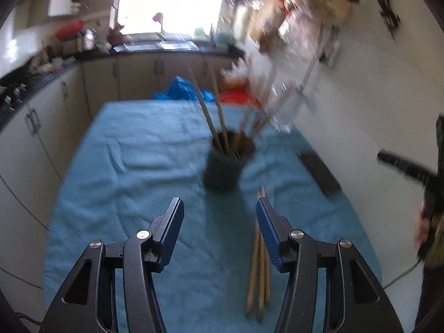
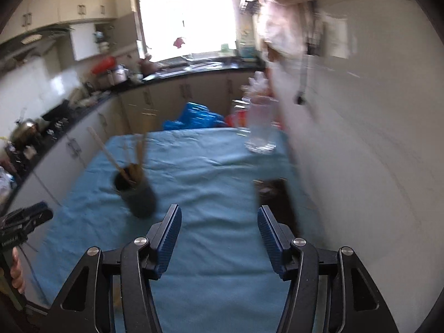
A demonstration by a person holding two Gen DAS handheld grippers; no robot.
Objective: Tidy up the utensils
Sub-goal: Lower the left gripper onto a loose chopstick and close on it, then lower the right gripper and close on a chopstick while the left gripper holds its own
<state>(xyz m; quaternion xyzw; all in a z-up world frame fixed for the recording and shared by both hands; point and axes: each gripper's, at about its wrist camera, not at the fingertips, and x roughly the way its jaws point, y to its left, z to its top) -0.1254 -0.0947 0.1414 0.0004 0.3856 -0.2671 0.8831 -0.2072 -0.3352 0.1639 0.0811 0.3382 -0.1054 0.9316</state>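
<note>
- Lying flat on the blue cloth (image 1: 133, 166): a bundle of wooden chopsticks (image 1: 259, 274), long axis running near-to-far, far tips pointing toward the dark cup (image 1: 223, 170). Near part sits just beside the left gripper's right finger, partly hidden behind it.
- Dark cup (image 2: 137, 194) stands upright mid-table, holding several wooden sticks (image 1: 211, 113) that lean out and fan upward. Blur hides the exact count.
- Clear glass (image 2: 259, 127) stands at the far right of the cloth, near the wall; contents unreadable in the blur.
- Flat dark object (image 1: 319, 173) lies on the cloth at the right edge, apart from the cup.
- Left gripper (image 1: 219, 222): fingers spread wide, nothing between them.
- Right gripper (image 2: 219, 227): fingers spread wide, nothing held, over bare cloth.
</note>
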